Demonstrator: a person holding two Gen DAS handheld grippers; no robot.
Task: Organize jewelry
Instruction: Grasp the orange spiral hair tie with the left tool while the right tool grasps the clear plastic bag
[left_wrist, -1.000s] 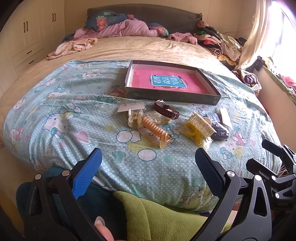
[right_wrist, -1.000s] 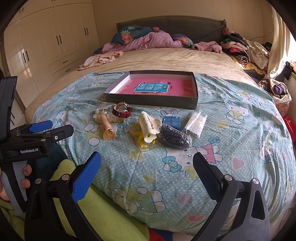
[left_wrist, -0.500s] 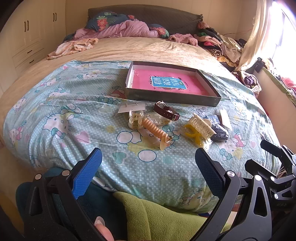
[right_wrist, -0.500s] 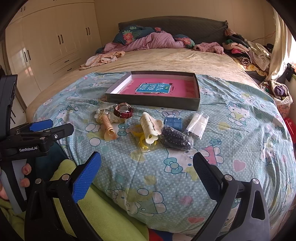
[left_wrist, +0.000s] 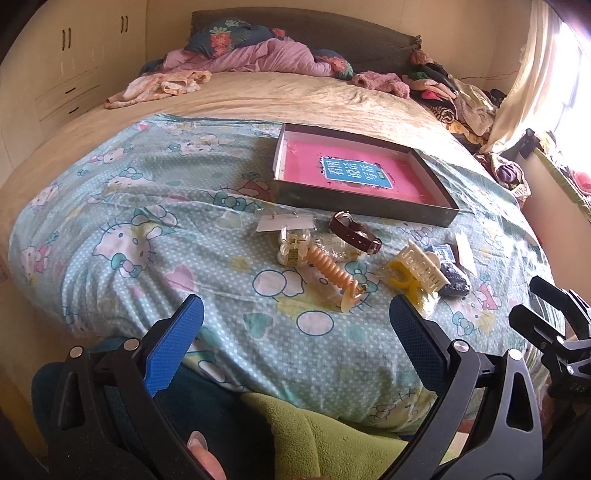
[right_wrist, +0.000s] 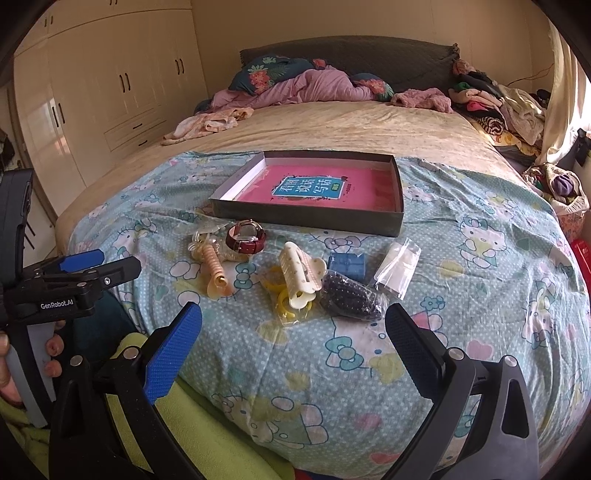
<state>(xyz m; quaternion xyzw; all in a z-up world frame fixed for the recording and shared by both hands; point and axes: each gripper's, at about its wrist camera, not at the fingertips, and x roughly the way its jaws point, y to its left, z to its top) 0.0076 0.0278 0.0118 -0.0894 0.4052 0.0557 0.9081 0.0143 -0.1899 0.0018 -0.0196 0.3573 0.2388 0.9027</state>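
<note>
A shallow dark box with a pink lining lies on the blue cartoon blanket. In front of it are scattered a brown-strapped watch, an orange spiral hair tie, a cream claw clip over a yellow one, a dark beaded piece in a bag and a blue item. My left gripper and right gripper both stand open and hold nothing, near the bed's front edge, short of the items.
Clear plastic packets and a white card lie among the items. Rumpled bedding and clothes pile at the headboard and right side. Wardrobes line the left wall. A green sleeve lies below the grippers.
Both views have crept slightly forward toward the items. Both grippers stay open; nothing on the bed has moved.
</note>
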